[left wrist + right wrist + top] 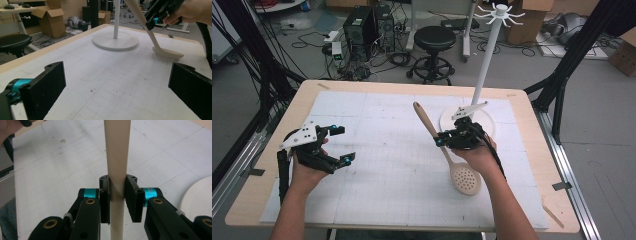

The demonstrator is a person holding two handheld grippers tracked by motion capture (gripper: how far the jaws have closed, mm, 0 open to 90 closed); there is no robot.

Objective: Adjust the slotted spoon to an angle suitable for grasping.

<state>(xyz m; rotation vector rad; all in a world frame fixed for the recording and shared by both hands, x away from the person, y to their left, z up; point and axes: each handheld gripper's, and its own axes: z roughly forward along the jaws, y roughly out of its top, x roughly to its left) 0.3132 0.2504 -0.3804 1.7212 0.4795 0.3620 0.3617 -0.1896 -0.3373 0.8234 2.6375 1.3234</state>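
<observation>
Black left tongs (334, 145) stand apart with nothing between them, near the tabletop's (522, 102) left edge. Right of the middle, the right tongs (117, 195) are clamped on the handle of the cream slotted spoon (447, 150), partway along it. Its perforated bowl sits low toward the near edge, seemingly just touching the white mat (377, 185), handle tilted up toward the far edge. Behind stands the white rack (484, 70).
</observation>
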